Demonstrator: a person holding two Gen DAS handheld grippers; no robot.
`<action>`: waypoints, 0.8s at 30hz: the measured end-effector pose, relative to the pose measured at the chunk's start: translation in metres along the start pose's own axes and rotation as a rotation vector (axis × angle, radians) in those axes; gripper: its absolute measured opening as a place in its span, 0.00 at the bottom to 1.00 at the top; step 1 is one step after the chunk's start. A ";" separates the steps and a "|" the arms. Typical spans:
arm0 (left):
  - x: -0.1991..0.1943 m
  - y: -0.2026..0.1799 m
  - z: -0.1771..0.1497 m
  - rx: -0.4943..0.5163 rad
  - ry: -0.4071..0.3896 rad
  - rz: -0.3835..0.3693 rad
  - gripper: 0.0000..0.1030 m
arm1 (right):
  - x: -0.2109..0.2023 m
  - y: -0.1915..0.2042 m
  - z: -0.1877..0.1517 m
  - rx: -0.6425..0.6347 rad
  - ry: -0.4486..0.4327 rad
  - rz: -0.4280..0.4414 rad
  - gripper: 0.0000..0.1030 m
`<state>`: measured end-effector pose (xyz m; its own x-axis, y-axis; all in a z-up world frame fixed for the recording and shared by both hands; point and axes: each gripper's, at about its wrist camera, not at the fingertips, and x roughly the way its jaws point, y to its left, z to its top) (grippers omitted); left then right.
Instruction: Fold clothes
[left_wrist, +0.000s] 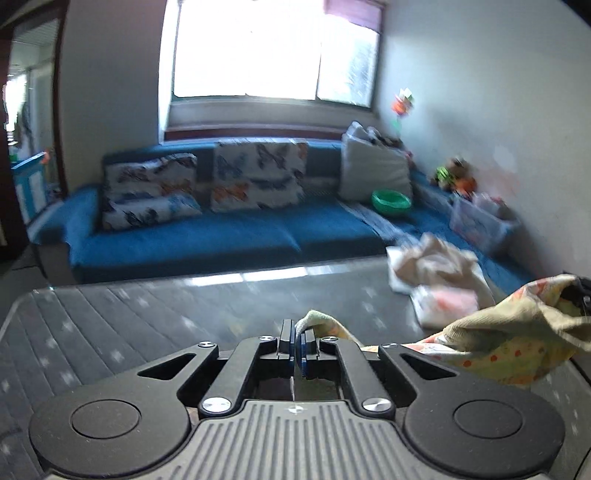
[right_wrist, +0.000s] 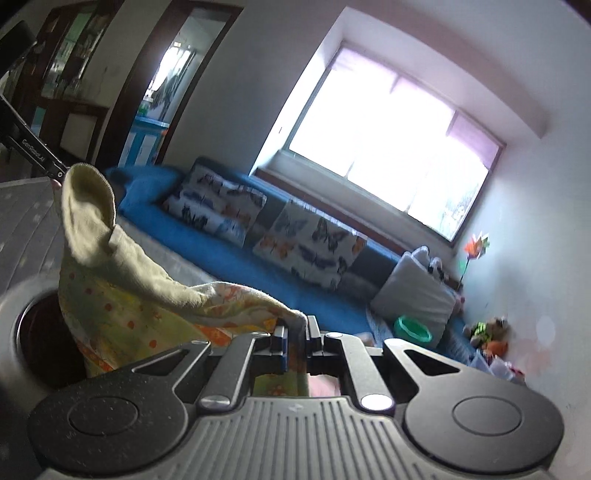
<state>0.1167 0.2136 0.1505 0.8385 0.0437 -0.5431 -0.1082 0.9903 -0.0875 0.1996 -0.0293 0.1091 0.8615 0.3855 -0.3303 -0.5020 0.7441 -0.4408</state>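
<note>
A small yellow garment with orange prints (left_wrist: 509, 343) hangs stretched between my two grippers, above the dark patterned table (left_wrist: 129, 317). My left gripper (left_wrist: 298, 332) is shut on one edge of it. My right gripper (right_wrist: 295, 332) is shut on the other edge, and the garment (right_wrist: 122, 295) rises to the left towards the left gripper's body (right_wrist: 33, 147). In the left wrist view the right gripper (left_wrist: 576, 291) shows only as a dark part at the right edge, wrapped in the cloth.
A heap of pale and pink clothes (left_wrist: 439, 277) lies on the table's far right. Behind the table stands a blue sofa (left_wrist: 192, 236) with butterfly cushions (left_wrist: 258, 173), a green bowl (left_wrist: 390, 201), toys and a clear box (left_wrist: 480, 221). A doorway (right_wrist: 155, 92) is at the left.
</note>
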 end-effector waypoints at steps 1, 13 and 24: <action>0.000 0.006 0.010 -0.008 -0.013 0.012 0.03 | 0.008 0.000 0.011 -0.001 -0.017 -0.002 0.07; -0.033 0.046 0.047 0.005 -0.101 0.115 0.03 | 0.036 0.006 0.069 -0.018 -0.143 0.018 0.07; -0.069 0.038 -0.065 0.054 0.068 0.100 0.03 | -0.020 0.069 0.001 -0.145 -0.035 0.230 0.07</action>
<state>0.0194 0.2400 0.1302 0.7869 0.1349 -0.6021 -0.1585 0.9873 0.0141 0.1475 0.0147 0.0858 0.7247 0.5558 -0.4073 -0.6880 0.5503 -0.4731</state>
